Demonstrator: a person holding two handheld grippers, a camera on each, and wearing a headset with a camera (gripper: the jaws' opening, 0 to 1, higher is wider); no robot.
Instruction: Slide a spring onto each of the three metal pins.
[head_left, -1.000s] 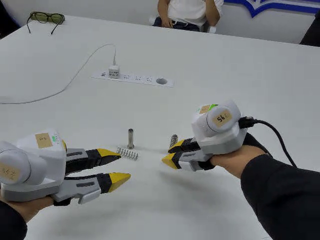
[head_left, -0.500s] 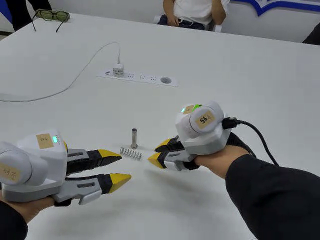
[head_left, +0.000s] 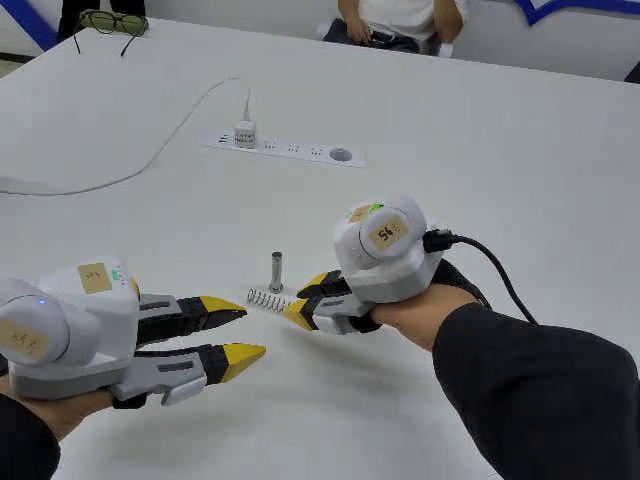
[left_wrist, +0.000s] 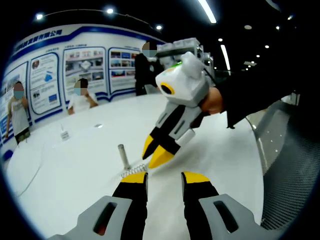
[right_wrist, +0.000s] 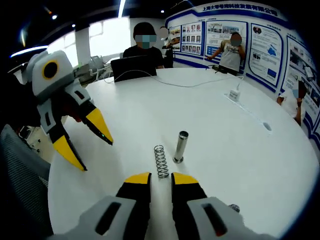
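Metal pin (head_left: 276, 270) is bare, spring (head_left: 265, 299) lying flat beside it, right tool (head_left: 300, 305) barely parted, left tool (head_left: 243, 332) wide, nothing threaded yet

I see the pin (head_left: 276, 271) standing upright on the worktop (head_left: 500, 150). The spring (head_left: 266, 299) lies flat just before it. The right gripper (head_left: 295, 300) comes in from the right, with its fingers at the spring's right end. The left gripper (head_left: 253, 331) sits nearer me on the left, apart from both. Well behind the pin lies a power strip (head_left: 290, 149), and its cable (head_left: 150, 160) runs off left. Glasses (head_left: 112, 20) lie at the far left corner.
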